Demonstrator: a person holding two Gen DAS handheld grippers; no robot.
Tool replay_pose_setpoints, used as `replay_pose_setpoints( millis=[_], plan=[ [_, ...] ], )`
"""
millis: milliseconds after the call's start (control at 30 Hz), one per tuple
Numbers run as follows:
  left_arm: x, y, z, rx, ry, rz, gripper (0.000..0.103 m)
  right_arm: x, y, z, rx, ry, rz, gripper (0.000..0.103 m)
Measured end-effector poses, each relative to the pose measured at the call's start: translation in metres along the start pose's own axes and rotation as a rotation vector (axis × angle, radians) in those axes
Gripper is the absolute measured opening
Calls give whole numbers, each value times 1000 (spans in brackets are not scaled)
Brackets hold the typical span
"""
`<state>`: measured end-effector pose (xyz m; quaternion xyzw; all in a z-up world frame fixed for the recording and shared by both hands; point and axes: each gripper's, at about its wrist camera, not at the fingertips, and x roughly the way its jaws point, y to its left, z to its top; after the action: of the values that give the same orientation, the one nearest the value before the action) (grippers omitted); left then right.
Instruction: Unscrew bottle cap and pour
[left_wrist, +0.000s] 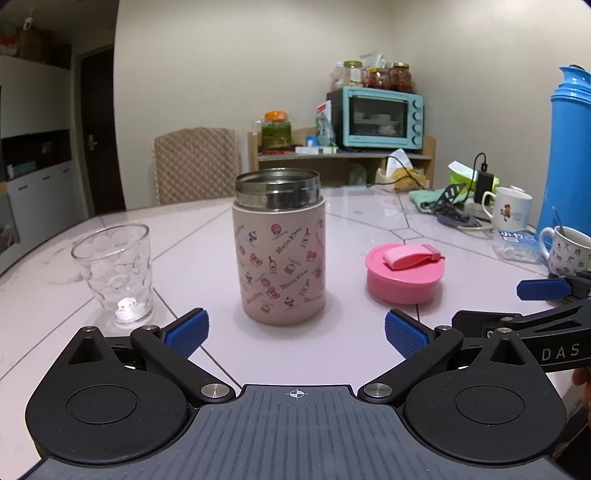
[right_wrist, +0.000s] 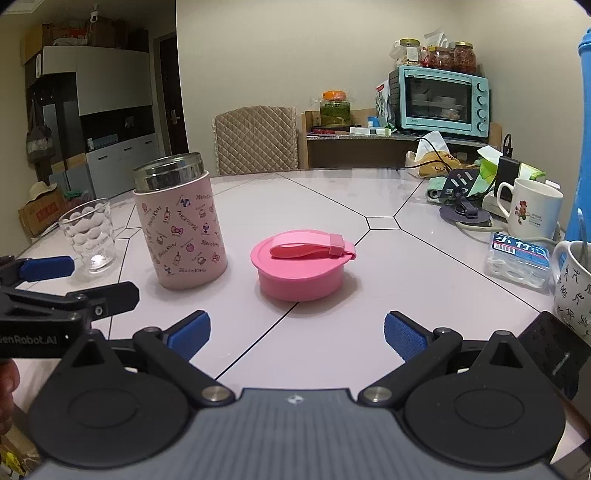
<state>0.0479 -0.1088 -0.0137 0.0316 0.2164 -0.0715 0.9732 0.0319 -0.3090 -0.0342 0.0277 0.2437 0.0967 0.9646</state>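
Note:
A pink Hello Kitty bottle (left_wrist: 280, 254) stands upright on the table, its steel mouth uncovered; it also shows in the right wrist view (right_wrist: 181, 225). Its pink cap (left_wrist: 404, 273) with a strap lies flat to the bottle's right, also seen in the right wrist view (right_wrist: 301, 267). An empty clear glass (left_wrist: 114, 273) stands left of the bottle, and in the right wrist view (right_wrist: 88, 236). My left gripper (left_wrist: 295, 334) is open and empty, just in front of the bottle. My right gripper (right_wrist: 297, 334) is open and empty, in front of the cap.
White mugs (right_wrist: 532, 210), a small plastic box (right_wrist: 519, 258), a blue thermos (left_wrist: 569, 155) and cables crowd the table's right side. A padded chair (left_wrist: 197, 162) and a shelf with a teal oven (left_wrist: 380, 118) stand behind the table.

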Motion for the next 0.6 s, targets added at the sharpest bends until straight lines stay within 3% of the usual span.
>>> replay_pose_setpoints(
  millis=[600],
  plan=[
    [-10,16,-18,-69,34,29,103,-21,-4,-6,-1,-26,9,103]
  ],
)
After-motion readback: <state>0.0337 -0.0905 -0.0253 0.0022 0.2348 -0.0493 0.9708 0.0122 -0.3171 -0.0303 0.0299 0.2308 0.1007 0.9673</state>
